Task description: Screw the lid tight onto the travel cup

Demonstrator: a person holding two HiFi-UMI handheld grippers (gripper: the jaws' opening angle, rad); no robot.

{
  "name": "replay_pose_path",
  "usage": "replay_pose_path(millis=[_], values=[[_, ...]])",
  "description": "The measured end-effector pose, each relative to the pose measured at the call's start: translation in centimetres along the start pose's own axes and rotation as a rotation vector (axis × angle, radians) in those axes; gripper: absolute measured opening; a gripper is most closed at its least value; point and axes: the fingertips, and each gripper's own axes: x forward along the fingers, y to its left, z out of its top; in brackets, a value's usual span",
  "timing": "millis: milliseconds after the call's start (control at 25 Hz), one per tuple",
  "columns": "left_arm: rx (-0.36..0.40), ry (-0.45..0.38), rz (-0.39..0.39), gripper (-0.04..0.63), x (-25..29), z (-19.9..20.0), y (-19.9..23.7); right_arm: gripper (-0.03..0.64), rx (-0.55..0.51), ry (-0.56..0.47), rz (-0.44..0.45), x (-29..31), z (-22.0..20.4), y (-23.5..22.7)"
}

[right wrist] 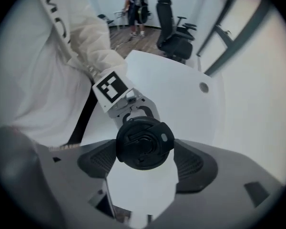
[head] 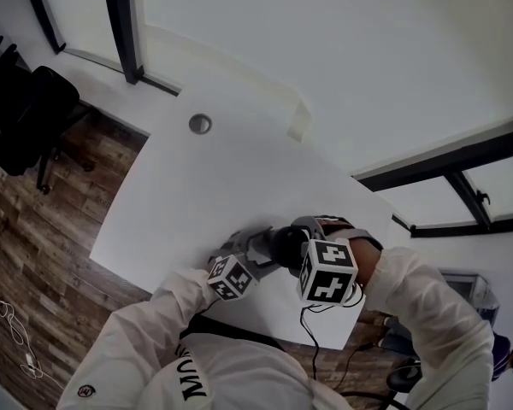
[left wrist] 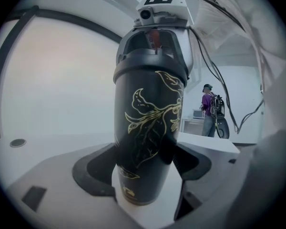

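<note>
A black travel cup (left wrist: 148, 123) with a gold leaf pattern hangs above the white table's (head: 197, 195) near edge, close to my chest. My left gripper (left wrist: 145, 168) is shut on its lower body from the side. The black lid (right wrist: 144, 143) sits on the cup's top end (left wrist: 150, 68). My right gripper (right wrist: 145, 161) faces the lid end-on, its pads closed on the rim. In the head view the cup (head: 282, 248) shows as a dark shape between the left gripper (head: 255, 248) and the right gripper (head: 306, 233). The lid's thread is hidden.
The table has a round cable hole (head: 200, 124) toward its far side. A black office chair (head: 26, 109) stands on the wood floor to the left, and a cable (head: 8, 323) lies there. A person (left wrist: 209, 111) stands far back in the room.
</note>
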Motion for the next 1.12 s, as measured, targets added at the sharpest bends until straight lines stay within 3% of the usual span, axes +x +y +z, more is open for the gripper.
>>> replay_pose_path(millis=[160,240,320,440,640,880,1000,1120], values=[[-0.008,0.005,0.006,0.37,0.2,-0.3,0.3,0.394,0.394,0.027,0.022,0.0,-0.2,-1.0],[-0.012,0.005,0.004,0.37,0.2,-0.1,0.3,0.394,0.45,0.022,0.025,-0.1,-0.2,-1.2],[-0.01,0.004,0.005,0.37,0.2,0.1,0.1,0.396,0.402,-0.009,0.008,-0.2,-0.2,-0.9],[-0.007,0.001,0.008,0.37,0.1,-0.1,0.0,0.397,0.198,-0.031,-0.042,-0.6,-0.4,0.0],[-0.005,0.004,0.004,0.37,-0.1,0.0,0.1,0.396,-0.234,0.002,-0.203,-1.7,-1.2,-0.4],[-0.004,0.007,0.007,0.37,0.1,0.0,0.0,0.396,-0.776,0.017,-0.3,-1.6,-0.7,0.2],[-0.003,0.006,0.009,0.37,0.1,0.0,-0.1,0.396,-0.943,0.046,-0.285,-0.7,-0.9,0.5],[-0.005,0.007,0.011,0.37,0.1,0.0,-0.1,0.396,-1.006,0.052,-0.246,-0.4,-0.5,0.9]])
